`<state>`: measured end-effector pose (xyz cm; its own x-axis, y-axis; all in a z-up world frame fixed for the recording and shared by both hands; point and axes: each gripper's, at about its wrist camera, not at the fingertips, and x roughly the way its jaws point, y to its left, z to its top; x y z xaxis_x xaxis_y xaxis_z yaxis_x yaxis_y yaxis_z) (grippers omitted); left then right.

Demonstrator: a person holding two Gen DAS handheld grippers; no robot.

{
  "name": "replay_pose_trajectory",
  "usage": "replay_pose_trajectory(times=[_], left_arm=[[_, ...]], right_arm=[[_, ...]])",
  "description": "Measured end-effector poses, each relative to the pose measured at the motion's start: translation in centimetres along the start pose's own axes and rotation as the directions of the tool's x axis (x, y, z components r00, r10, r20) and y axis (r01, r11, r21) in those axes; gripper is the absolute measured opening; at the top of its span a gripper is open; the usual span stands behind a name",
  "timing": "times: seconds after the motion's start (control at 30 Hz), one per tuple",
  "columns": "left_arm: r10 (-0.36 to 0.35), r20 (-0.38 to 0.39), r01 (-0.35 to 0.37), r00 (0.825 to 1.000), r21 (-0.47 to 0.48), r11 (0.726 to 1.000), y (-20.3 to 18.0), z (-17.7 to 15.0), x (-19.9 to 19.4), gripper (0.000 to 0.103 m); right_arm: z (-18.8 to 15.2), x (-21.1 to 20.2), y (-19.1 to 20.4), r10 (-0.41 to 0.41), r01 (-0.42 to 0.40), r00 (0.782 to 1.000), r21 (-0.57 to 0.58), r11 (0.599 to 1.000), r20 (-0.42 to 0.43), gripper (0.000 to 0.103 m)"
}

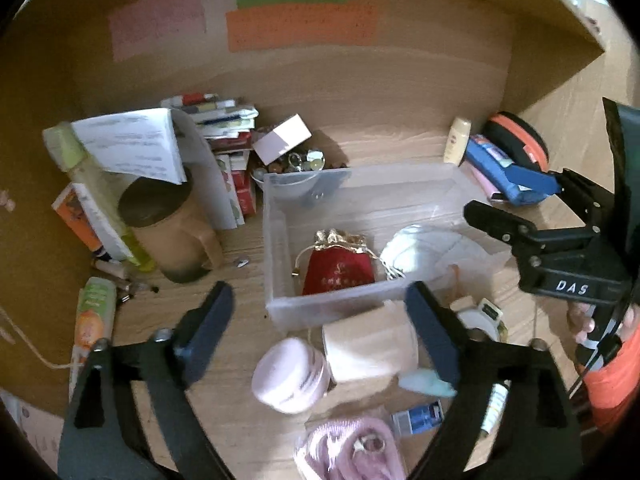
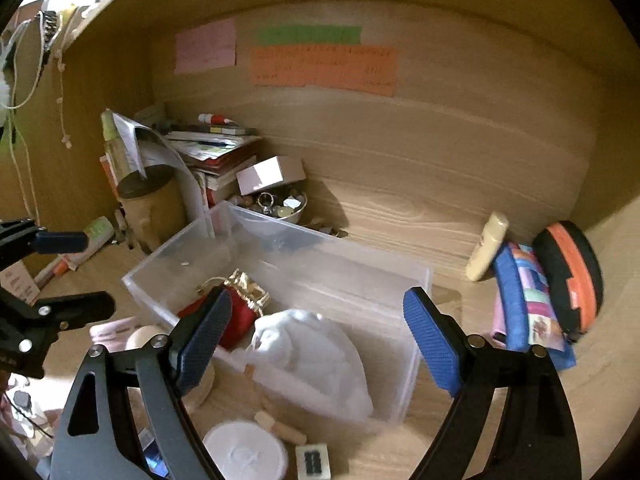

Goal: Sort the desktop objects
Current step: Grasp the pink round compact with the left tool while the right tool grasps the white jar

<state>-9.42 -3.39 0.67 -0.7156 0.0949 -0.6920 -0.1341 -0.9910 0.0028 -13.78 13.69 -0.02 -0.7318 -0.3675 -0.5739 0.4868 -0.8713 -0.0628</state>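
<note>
1. The clear rectangular plastic bin [image 1: 276, 240] at mid-table holds a red velvet pouch with a gold top [image 1: 338, 266] and a white cloth bundle [image 2: 312, 360].
2. Clutter crowds the table's [image 2: 400, 208] near edge and back left corner; bare wood lies behind the bin.
3. The left gripper [image 1: 320, 332] and the right gripper [image 2: 318, 334] both gape wide, empty.

Wooden desk [image 2: 420, 216] alcove — wood-grain back panel [image 2: 440, 128] with pink, green, orange paper notes [image 2: 324, 66].

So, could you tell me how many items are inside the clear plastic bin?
2: a red drawstring pouch at the bin's left, and a white cloth bag to its right. Smaller items may be hidden.
</note>
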Motion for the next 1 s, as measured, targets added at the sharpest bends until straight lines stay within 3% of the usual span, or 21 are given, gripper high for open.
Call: replay_pose_trajectory(times=[0.17, 0.3, 0.4, 0.57, 0.87, 1.0], left_arm=[[-0.027, 0.017, 0.027, 0.999, -0.01, 1.0, 0.7, -1.7, -2.5, 0.094], [-0.11, -0.005, 0.11, 0.994, -0.036, 0.993, 1.6, -3.0, -3.4, 0.094], [-0.108, -0.017, 0.107, 0.994, -0.044, 0.993, 2.1, -4.2, -3.5, 0.094], [-0.116, -0.046, 0.112, 0.992, -0.072, 0.991, 3.3, -6.1, -2.6, 0.094], [-0.114, -0.133, 0.103, 0.985, -0.087, 0.991, 4.5, -8.1, 1.0, 0.094], [-0.151, -0.153, 0.135, 0.977, -0.109, 0.985, 4.9, -7.9, 2.7, 0.094]], right_arm=[[-1.2, -2.9, 0.4, -0.023, 0.023, 1.0, 0.019, 1.0, 0.007, 0.087], [-2.6, -4.4, 0.5, -0.032, 0.032, 0.999, 0.04, 0.999, -0.002, 0.093], [-3.6, -4.7, 0.8, -0.04, 0.041, 0.999, 0.037, 0.998, -0.027, 0.094], [-5.7, -3.5, 1.9, 0.04, -0.038, 0.991, 0.022, 0.999, -0.13, 0.094], [-9.2, -1.1, 3.0, 0.053, -0.047, 0.965, 0.029, 0.998, -0.256, 0.094], [-9.2, -0.1, 3.5, 0.061, -0.063, 0.955, 0.003, 0.998, -0.29, 0.094]])
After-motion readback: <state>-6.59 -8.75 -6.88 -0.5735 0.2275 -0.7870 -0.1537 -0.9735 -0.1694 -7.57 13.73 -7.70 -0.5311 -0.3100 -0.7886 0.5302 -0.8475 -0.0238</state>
